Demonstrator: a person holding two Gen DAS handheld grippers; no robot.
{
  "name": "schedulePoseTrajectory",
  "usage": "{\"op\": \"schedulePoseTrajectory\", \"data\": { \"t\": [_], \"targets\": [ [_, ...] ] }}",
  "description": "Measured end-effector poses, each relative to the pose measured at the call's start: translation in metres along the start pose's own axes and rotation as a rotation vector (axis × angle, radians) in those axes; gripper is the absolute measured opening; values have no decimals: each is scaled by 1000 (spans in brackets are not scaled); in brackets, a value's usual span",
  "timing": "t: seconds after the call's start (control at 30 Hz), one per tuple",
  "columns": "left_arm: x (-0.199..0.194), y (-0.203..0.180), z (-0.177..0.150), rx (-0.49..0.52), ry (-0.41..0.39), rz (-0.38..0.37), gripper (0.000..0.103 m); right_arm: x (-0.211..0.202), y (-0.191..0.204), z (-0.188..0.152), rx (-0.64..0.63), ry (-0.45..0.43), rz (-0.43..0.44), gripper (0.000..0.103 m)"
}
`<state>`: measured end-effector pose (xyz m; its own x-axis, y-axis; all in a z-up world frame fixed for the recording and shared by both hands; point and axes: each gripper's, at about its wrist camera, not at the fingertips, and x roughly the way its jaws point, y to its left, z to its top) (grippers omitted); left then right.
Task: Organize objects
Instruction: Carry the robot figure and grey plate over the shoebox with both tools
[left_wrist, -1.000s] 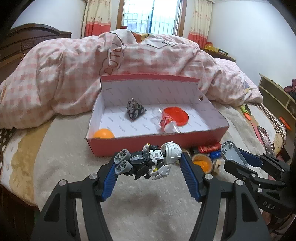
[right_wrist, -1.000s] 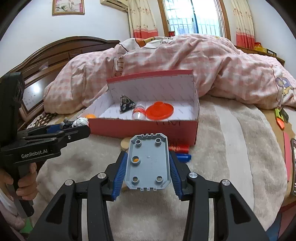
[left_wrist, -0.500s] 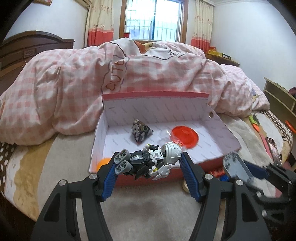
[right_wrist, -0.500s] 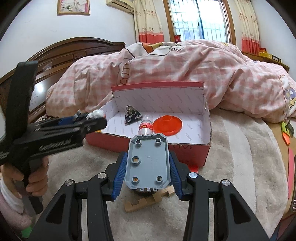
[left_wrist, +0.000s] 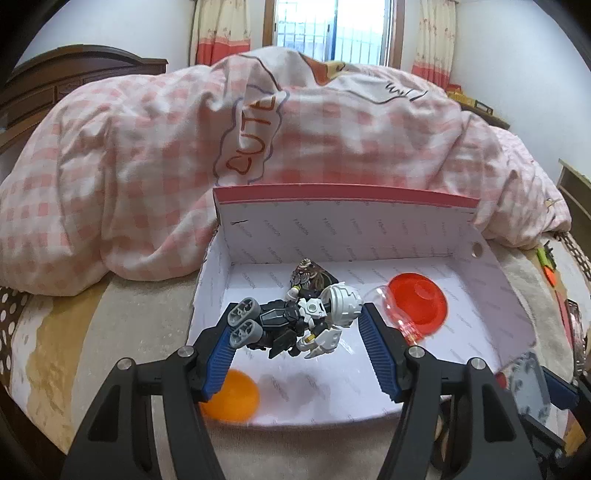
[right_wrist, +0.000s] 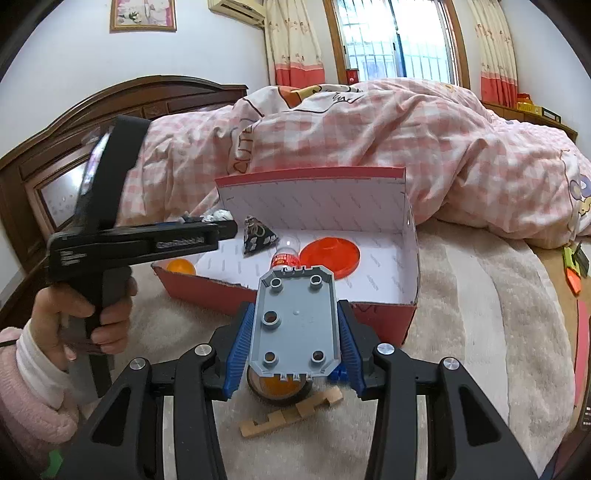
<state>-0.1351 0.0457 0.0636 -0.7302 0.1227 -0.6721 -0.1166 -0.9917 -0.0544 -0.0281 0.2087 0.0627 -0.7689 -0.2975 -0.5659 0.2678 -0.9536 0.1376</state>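
Note:
A black, grey and white robot toy (left_wrist: 291, 321) lies crosswise between the blue pads of my left gripper (left_wrist: 301, 312), which is shut on it above the open red box (left_wrist: 347, 194). My right gripper (right_wrist: 295, 308) is shut on a flat grey studded plate (right_wrist: 295, 332), just in front of the box's near wall (right_wrist: 295, 299). In the right wrist view the left gripper (right_wrist: 221, 225) reaches over the box's left end, with a hand (right_wrist: 74, 321) on its handle. Inside the box lie an orange ball (left_wrist: 232, 397), a dark pyramid pouch (left_wrist: 310, 275), a small clear bottle (left_wrist: 384, 306) and a red disc (left_wrist: 417, 304).
A heaped pink checked duvet (left_wrist: 147, 166) rises right behind the box. On the beige blanket under my right gripper lie a stepped wooden piece (right_wrist: 291, 413), a round orange-filled item (right_wrist: 277, 387) and a blue piece (right_wrist: 334, 374). Orange and green bits (right_wrist: 572, 266) sit at the far right.
My left gripper has carried the robot toy forward from in front of the box to above its inside. The right gripper with the grey plate has come slightly closer to the box.

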Motion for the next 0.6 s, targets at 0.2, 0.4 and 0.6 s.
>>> {"op": "schedulePoseTrajectory", "data": {
  "t": [0.2, 0.4, 0.6],
  "targets": [
    [33, 6, 1, -17, 67, 44, 64, 5, -2, -4, 15, 13, 7, 45],
    [46, 5, -3, -9, 90, 62, 64, 7, -7, -7, 39, 22, 7, 45],
    [51, 0, -2, -5, 93, 66, 65, 10, -7, -7, 33, 28, 4, 45]
  ]
}}
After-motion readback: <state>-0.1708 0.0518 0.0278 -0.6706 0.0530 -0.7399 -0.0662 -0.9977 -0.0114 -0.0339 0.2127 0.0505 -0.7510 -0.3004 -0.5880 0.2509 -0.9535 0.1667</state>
